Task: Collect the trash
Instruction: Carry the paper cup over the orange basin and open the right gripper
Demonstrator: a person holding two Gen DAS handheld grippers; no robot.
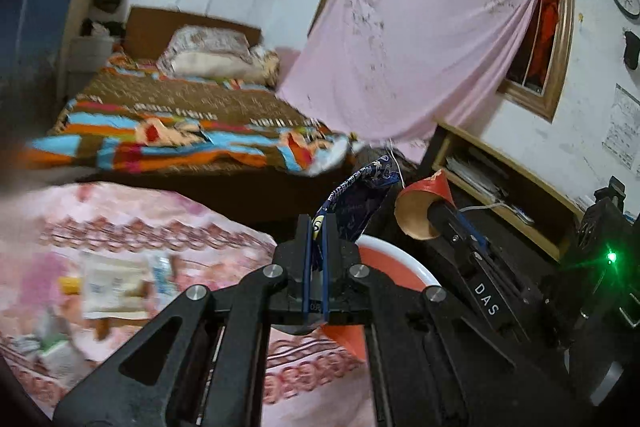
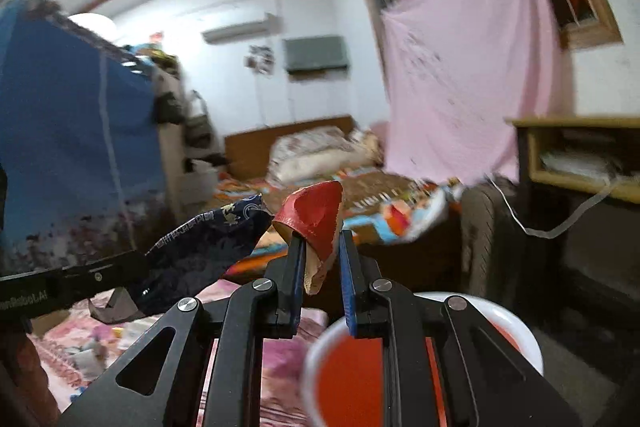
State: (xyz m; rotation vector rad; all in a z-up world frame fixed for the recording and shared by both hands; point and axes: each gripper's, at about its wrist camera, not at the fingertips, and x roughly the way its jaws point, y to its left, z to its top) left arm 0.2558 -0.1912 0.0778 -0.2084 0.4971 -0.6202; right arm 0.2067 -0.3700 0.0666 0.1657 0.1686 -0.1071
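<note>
My left gripper is shut on a dark blue printed wrapper, which sticks up from between the fingers; it also shows in the right wrist view. My right gripper holds a crushed red paper cup between its fingers, jaws partly closed around it; the cup also shows in the left wrist view. Both grippers are raised above a red bin with a white rim, also seen in the left wrist view.
A pink patterned blanket at lower left carries several loose packets and papers. A bed with a striped cover lies behind. A pink sheet hangs at the window. A wooden shelf stands on the right.
</note>
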